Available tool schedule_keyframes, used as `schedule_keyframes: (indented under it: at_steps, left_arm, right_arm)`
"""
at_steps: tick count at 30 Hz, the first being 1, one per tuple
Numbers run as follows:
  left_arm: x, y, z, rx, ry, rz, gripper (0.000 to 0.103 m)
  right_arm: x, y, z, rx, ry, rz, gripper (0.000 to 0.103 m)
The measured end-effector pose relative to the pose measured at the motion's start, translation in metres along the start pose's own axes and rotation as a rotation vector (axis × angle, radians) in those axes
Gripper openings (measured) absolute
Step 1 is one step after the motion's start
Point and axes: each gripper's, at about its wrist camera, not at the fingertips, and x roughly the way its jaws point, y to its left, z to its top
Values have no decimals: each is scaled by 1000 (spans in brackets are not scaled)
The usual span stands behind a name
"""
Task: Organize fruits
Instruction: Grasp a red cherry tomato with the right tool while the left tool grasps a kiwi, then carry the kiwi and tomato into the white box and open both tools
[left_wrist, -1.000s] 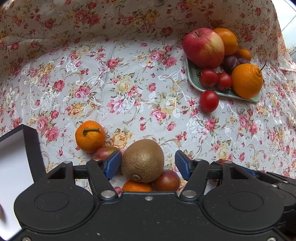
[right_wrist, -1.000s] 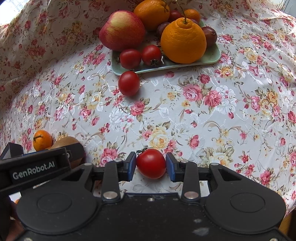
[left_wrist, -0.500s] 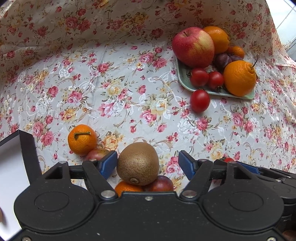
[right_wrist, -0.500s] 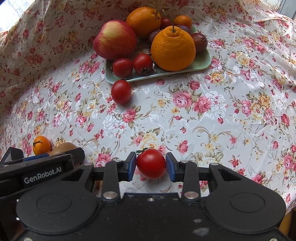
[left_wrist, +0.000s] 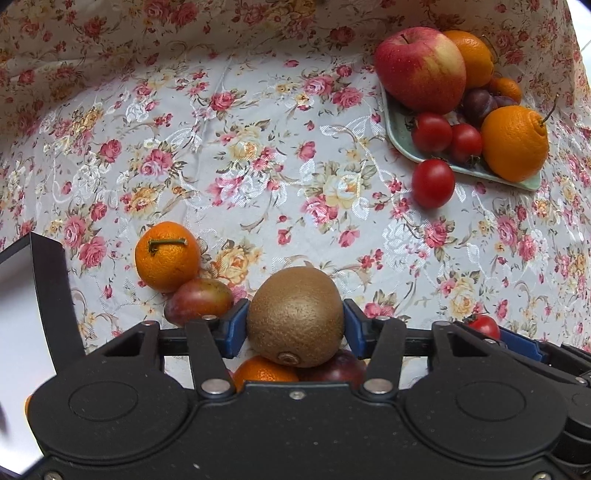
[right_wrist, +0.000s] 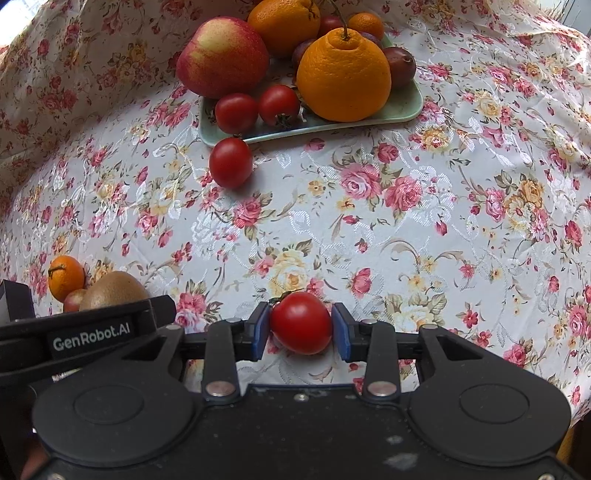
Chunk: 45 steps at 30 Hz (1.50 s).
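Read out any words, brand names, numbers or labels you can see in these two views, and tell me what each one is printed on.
"GenRobot.AI": white lettering on the black side of the left gripper, as it shows at the left edge of the right wrist view.

No other text: neither view shows readable words, numbers or stickers on the fruit, the green tray or the floral tablecloth.

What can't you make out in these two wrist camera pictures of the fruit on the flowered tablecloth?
- Left wrist view: a small orange fruit and a dark red plum under the brown kiwi are mostly hidden by the kiwi and the black gripper body.
- Left wrist view: the right gripper's red tomato shows only its top.
- Right wrist view: the purple plums at the back of the pale green tray sit behind the big knobbed orange; their number is unclear.
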Motion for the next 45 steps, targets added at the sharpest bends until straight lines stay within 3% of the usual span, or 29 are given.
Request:
schedule_keyframes:
  at_steps: [4,9,21,45]
  left_arm:
    - [-3,1,0,-23,2,-39,57]
    - [-22,-1,2,-2,-58,-10,57]
    - [-63,39,11,-78,-169,51,57]
    - [-110,168,-40,-306,-208,88,57]
  right_arm:
    - [-5,2,0,-10,-12,2,38]
    - [-18,1,3,1,-41,29,38]
    - [-44,16,7,7,-100,89,38]
    - [-67,144,-48,-176,-122,281,38]
